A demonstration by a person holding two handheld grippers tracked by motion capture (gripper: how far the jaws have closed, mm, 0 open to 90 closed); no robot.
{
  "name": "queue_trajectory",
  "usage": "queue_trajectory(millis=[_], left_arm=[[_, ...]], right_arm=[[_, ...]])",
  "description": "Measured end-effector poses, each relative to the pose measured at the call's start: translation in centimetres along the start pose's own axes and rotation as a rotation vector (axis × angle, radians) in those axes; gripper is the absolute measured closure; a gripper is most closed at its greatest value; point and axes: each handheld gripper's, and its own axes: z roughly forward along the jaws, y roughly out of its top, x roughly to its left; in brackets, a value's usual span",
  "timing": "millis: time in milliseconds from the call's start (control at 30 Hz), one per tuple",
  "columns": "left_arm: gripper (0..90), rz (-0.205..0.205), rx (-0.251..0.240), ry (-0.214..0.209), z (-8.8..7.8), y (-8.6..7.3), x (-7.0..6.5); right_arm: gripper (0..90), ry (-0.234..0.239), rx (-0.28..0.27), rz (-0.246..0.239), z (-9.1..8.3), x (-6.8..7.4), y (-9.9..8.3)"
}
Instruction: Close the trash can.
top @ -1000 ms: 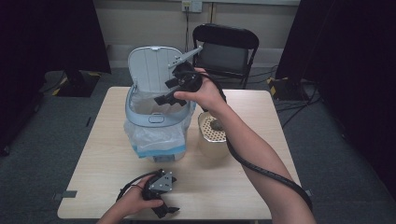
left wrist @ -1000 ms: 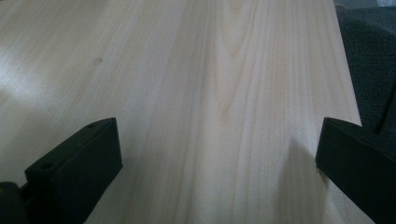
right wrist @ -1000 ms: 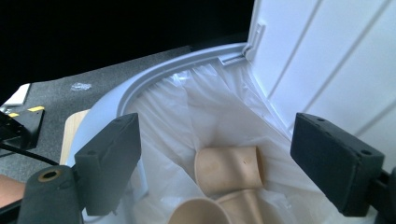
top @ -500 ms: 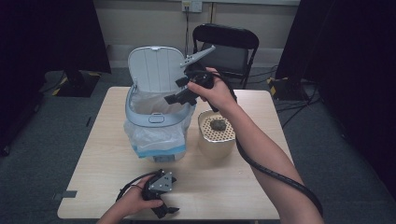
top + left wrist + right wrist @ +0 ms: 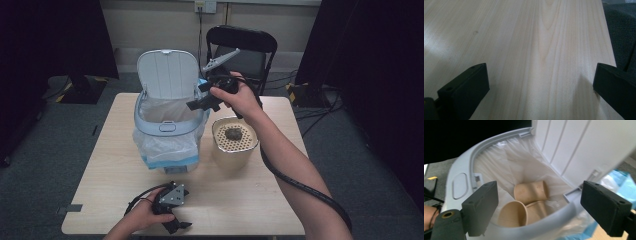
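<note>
My right gripper (image 5: 540,202) wide open, empty, above paper cups (image 5: 530,192) lying sideways, mouths toward my fingers (image 5: 484,207), in the bin (image 5: 165,127).

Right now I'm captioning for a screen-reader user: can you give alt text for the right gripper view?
Two open black jaws of the right gripper frame an open grey bin lined with a white bag. Paper cups lie at its bottom, and the raised lid stands on the right.

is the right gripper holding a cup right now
No, the right gripper has its jaws open with nothing between them, and the paper cups lie down inside the bin.
</note>
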Motion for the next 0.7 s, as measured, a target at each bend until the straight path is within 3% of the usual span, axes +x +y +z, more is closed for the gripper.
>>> queue_trajectory(millis=[400,700], left_arm=[[0.0,-0.001,-0.001,0.000,0.0,0.0,0.0],[0.0,-0.002,0.000,0.001,0.0,0.0,0.0]], right_arm=[[14.3,-0.034,-0.011,0.028,0.3,-2.7,-0.1],[14.3,-0.041,-0.034,0.018,1.6,-4.0,0.6]])
